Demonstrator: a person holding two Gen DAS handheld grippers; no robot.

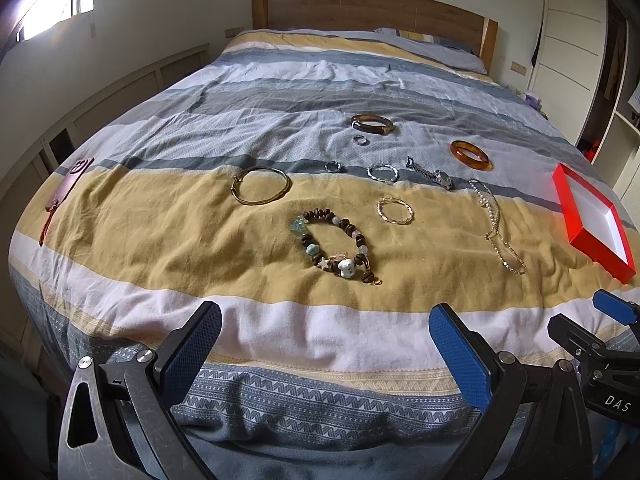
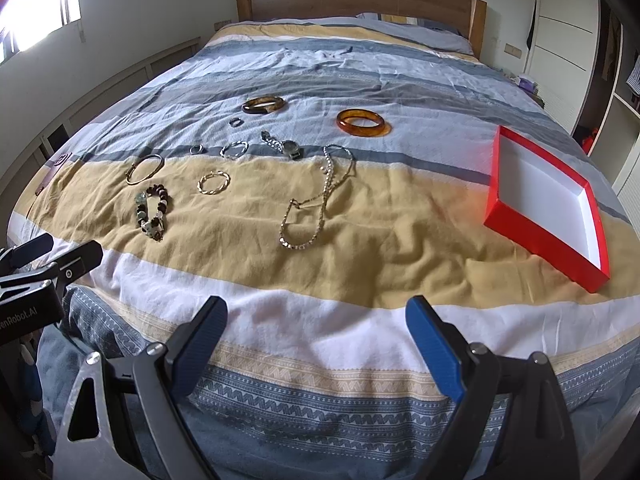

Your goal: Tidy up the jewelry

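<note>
Striped yellow, grey and white quilt (image 1: pixel 160 220) on a wooden-headboard bed, jewelry laid out across its near half, nothing yet in the box

Left wrist view, left to right:
- thin gold wire bangle (image 1: pixel 261 190), lying flat, far left of the group
- brown wooden-bead bracelet with pale stone and star charms (image 1: pixel 338 246), nearest piece, straight ahead of the left gripper (image 1: pixel 326 344), long axis running near to far
- small silver ring (image 1: pixel 332 166) and a second small ring (image 1: pixel 360 140) beyond it
- dark brown mottled bangle (image 1: pixel 372 124), farthest item
- twisted silver bracelet (image 1: pixel 383 172) and twisted gold hoop bracelet (image 1: pixel 395 211)
- silver metal-link wristwatch (image 1: pixel 434 174)
- amber translucent bangle (image 1: pixel 471 155)
- long pearl-and-gold chain necklace (image 1: pixel 498 228), stretched near to far
- shallow red cardboard box with white interior (image 1: pixel 562 204), far right, open side up

Tools: left gripper spread wide, holding nothing, hovering over the near edge of the bed; right gripper (image 2: pixel 316 340) likewise wide apart and holding nothing, just beside it on the right

Judgement: the box lies right of everything, so the right gripper is the nearer one to it and to the necklace; the bead bracelet suits the left. Open quilt lies between pieces and box; soft folds may hinder pinching thin items
</note>
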